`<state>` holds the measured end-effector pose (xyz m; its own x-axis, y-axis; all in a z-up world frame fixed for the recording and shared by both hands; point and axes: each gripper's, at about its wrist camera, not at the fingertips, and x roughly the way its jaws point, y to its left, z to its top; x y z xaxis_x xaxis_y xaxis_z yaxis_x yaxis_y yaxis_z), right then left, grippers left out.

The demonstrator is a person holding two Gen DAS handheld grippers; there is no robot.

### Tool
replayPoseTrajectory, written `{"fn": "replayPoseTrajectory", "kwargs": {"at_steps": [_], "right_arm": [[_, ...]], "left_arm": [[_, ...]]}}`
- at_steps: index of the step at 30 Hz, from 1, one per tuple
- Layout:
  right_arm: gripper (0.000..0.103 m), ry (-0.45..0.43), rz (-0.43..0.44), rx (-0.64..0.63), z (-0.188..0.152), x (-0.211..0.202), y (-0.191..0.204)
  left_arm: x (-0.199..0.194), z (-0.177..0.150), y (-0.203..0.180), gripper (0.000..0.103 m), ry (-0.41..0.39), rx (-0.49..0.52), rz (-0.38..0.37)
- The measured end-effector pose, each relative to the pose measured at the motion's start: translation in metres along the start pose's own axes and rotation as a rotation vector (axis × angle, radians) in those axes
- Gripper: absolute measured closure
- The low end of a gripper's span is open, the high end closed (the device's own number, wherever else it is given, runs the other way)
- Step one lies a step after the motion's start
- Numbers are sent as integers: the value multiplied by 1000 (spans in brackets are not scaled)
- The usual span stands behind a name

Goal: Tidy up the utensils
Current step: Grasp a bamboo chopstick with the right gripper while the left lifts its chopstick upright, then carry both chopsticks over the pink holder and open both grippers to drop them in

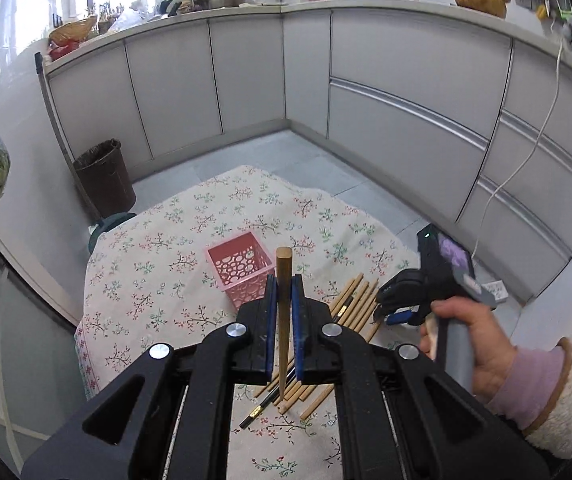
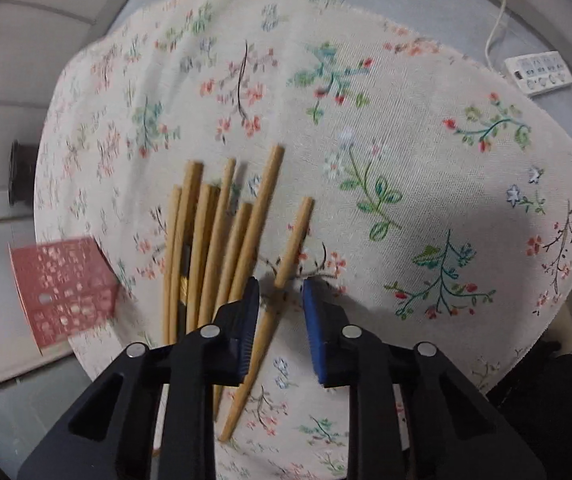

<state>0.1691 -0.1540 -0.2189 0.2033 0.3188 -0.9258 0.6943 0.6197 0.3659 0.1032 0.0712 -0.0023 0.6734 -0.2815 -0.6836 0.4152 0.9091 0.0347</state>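
Tilting downward over the desk point(image 1: 138, 276), the left tool point(image 1: 284, 286) is clenched on one wooden chopstick point(image 1: 284, 280), which stands nearly upright between its blue pads with its blunt end toward 12 o'clock. One pink perforated basket point(image 1: 242, 270) sits on the floral cloth just beyond it, at about 11 o'clock from the tool's tip. At 3 o'clock in the left wrist view, a hand point(image 1: 472, 336) in a lilac cuff and fleecy sleeve grips the right tool point(image 2: 280, 296), which points steeply down at the chopstick pile point(image 2: 214, 240). Its jaws stand partly apart around a single wooden chopstick point(image 2: 286, 260) lying slightly apart from the pile at its 3 o'clock side; the pads do not visibly press on it. About seven wooden sticks are countable there, plus one dark one, though blur makes the count uncertain.
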Motion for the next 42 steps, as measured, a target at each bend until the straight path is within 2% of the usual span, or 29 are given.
{"fn": "replayPoseTrajectory", "kwargs": {"at_steps": [1,2,3,5,9,14,22,32,37,42], "right_arm": [[82,-5,-9,-3,0,1,2],[91,-13,-21,-2,0,3,4],[93,-20,-21,4,1,3,4],[95,-35,-7,14,1,4,5],[97,-67,109,41,3,2,-8],[97,-137,170,-25,6,-24,-6],[97,-328,280,-218,-15,-124,7],[97,-505,307,-344,-23,-226,3],[97,-555,360,-380,-13,-270,15],[97,-616,423,-431,-14,-305,35]], "left_arm": [[-1,1,1,97,-8,-5,-5],[-3,1,3,97,-18,-11,-9],[-4,3,4,97,-25,-18,-15],[-7,4,5,97,-37,-31,-17],[-12,6,9,97,-56,-63,-22],[-15,8,9,97,-67,-86,-7],[-17,13,4,97,-74,-126,2],[-21,22,0,97,-96,-156,-6],[-25,43,11,97,-134,-193,8],[-28,72,28,97,-191,-237,56]]}}
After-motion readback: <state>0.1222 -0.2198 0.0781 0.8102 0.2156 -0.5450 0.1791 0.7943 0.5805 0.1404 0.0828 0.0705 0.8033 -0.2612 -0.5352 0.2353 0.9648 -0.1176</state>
